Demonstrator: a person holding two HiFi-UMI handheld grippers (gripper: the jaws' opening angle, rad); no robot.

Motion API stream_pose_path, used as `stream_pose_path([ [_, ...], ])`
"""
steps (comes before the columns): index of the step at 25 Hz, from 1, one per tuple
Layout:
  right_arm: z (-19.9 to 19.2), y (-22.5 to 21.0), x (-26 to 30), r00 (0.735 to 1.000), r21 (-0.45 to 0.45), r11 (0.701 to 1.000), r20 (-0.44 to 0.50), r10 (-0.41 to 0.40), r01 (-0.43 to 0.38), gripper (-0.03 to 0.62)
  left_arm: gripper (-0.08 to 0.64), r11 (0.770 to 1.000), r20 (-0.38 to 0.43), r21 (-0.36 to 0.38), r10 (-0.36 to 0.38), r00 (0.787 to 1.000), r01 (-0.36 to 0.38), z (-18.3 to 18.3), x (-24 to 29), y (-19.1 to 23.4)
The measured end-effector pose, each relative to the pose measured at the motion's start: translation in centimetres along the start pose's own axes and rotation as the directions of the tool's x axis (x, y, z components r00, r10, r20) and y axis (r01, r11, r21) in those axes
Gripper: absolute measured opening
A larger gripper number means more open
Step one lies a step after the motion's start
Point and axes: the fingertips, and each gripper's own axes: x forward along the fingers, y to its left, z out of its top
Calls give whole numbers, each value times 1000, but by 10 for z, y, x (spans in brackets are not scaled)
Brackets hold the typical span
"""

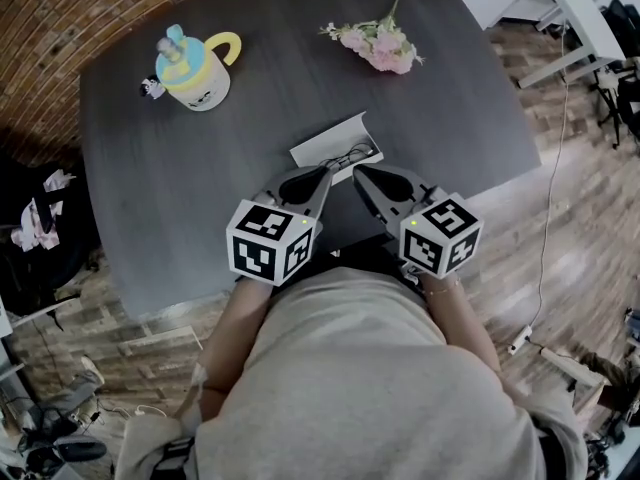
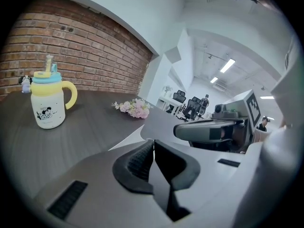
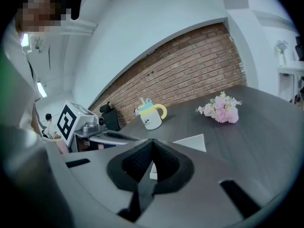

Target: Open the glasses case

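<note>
White rectangular glasses case (image 1: 335, 146) at the near edge of the dark grey table (image 1: 200, 188), lid raised, dark glasses lying inside.

My left gripper (image 1: 325, 173) and right gripper (image 1: 360, 173) point at it from the near edge, tips just beside its near side, both with jaws pressed together and pinching nothing. A yellow-and-blue lidded mug (image 1: 195, 68) stands towards the far left corner, and a small bunch of pink flowers (image 1: 380, 43) lies near the far edge.
</note>
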Motion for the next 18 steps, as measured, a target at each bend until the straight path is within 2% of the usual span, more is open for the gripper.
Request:
stream_pose_path([
  [18, -7, -6, -9, 999, 14, 999, -5, -50, 50, 8, 26, 1000, -42, -1, -10, 999, 10, -14, 5, 1],
])
